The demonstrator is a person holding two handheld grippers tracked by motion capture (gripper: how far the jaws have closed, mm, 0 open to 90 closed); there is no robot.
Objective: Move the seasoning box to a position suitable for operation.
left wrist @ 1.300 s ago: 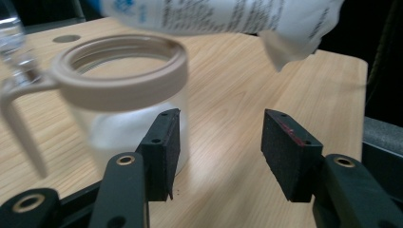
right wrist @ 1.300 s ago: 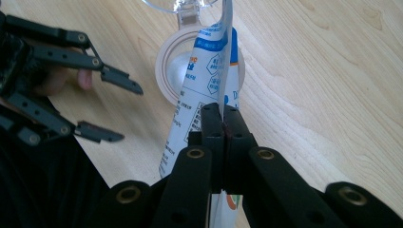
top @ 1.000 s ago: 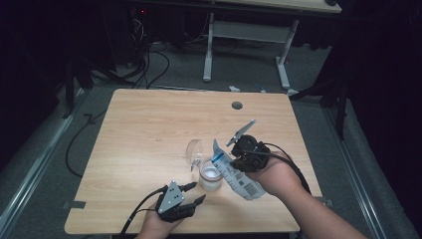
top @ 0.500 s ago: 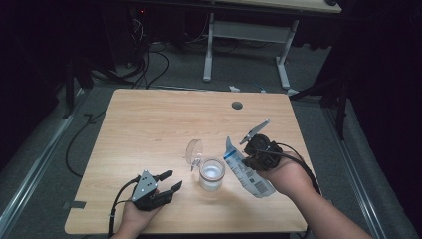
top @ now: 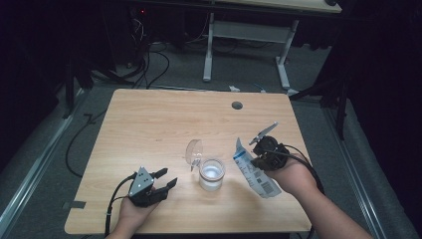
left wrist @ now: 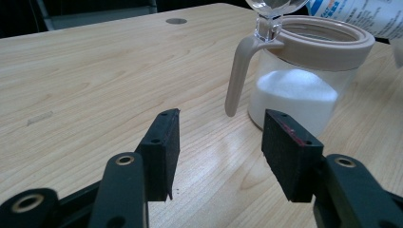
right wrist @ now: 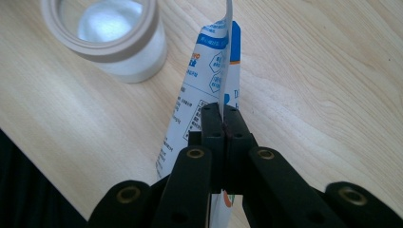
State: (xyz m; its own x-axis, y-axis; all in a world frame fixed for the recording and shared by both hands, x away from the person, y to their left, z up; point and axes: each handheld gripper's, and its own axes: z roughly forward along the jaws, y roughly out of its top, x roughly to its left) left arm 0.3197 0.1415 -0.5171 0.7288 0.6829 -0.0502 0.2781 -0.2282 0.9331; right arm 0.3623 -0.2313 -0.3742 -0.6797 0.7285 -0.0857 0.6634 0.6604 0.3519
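A clear jar with a beige rim holds white powder, and its clear lid stands flipped up at the jar's left. My right gripper is just right of the jar, shut on a white and blue pouch that hangs tilted above the table. In the right gripper view the jaws pinch the pouch edge-on, with the jar beyond it. My left gripper rests open near the front left. Its view shows nothing between the jaws, which face the jar and its beige handle.
The wooden table has a round cable hole at the back right. Behind the table, cables lie on the dark floor beside a white desk frame. The table's front edge runs close under both hands.
My left gripper has slid left along the front edge, away from the jar. My right gripper has carried the pouch right and a little lower, off the jar's mouth.
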